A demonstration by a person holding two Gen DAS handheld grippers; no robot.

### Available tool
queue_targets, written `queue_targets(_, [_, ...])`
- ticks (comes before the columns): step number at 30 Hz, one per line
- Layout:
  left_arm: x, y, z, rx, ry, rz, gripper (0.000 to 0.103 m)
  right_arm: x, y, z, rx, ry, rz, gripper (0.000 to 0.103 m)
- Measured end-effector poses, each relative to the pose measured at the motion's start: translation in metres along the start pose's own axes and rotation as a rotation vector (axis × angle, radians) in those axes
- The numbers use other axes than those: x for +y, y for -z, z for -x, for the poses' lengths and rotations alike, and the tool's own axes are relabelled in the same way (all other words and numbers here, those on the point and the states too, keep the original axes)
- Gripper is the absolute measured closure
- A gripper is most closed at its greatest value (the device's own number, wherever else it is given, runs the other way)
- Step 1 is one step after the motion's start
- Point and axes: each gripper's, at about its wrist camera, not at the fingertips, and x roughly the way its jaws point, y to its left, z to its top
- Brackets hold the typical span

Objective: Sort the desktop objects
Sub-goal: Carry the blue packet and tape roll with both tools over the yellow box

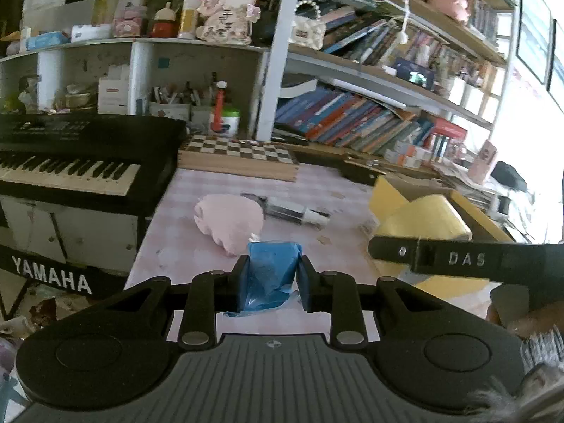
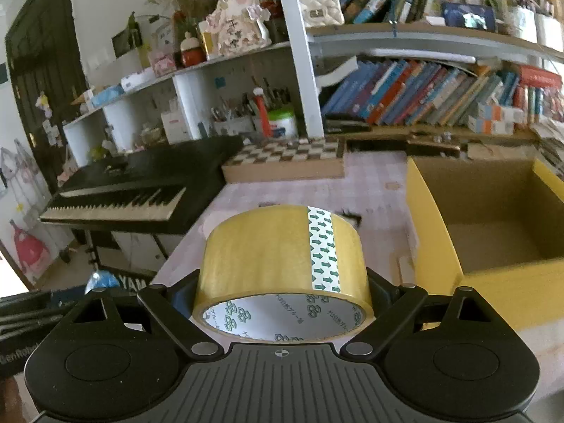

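Observation:
My left gripper (image 1: 272,275) is shut on a blue plastic packet (image 1: 271,275) and holds it above the near edge of the pink checked table (image 1: 183,232). A pink plush toy (image 1: 231,220) lies on the table just beyond it, with a black-and-white pen-like tool (image 1: 292,211) behind the toy. My right gripper (image 2: 282,278) is shut on a roll of yellow packing tape (image 2: 278,253), held above the table to the left of the open yellow cardboard box (image 2: 493,222). The box also shows in the left wrist view (image 1: 419,215). The right gripper's arm (image 1: 458,257) crosses that view.
A wooden chessboard box (image 1: 239,157) sits at the table's back. A black Yamaha keyboard (image 1: 74,158) stands to the left of the table. Shelves with leaning books (image 1: 352,120) and a pen holder (image 1: 169,105) fill the back wall.

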Motion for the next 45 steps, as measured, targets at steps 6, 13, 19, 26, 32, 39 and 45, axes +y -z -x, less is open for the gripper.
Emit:
queue_targets(6, [-0.007, 0.020, 0.021, 0.039, 0.056, -0.006, 0.078, -0.002, 0.032, 0.028, 0.056, 0.048, -0.032, 0.011])
queue_targets(13, [-0.016, 0.038, 0.034, 0.087, 0.134, -0.037, 0.078, -0.004, 0.062, 0.057, 0.075, 0.112, -0.085, 0.011])
queue_targets(19, [-0.032, 0.048, 0.042, 0.110, 0.206, -0.086, 0.078, -0.013, 0.082, 0.078, 0.081, 0.186, -0.140, 0.011])
queue_targets(26, [-0.046, 0.053, 0.044, 0.134, 0.265, -0.137, 0.078, -0.025, 0.101, 0.096, 0.091, 0.256, -0.190, 0.011])
queue_targets(32, [-0.060, 0.056, 0.042, 0.147, 0.309, -0.165, 0.078, -0.032, 0.108, 0.107, 0.085, 0.293, -0.210, 0.010])
queue_targets(39, [-0.081, 0.057, 0.034, 0.160, 0.370, -0.197, 0.078, -0.046, 0.116, 0.118, 0.085, 0.335, -0.232, 0.010])
queue_targets(45, [-0.109, 0.058, 0.024, 0.180, 0.439, -0.249, 0.078, -0.066, 0.120, 0.130, 0.073, 0.385, -0.276, 0.010])
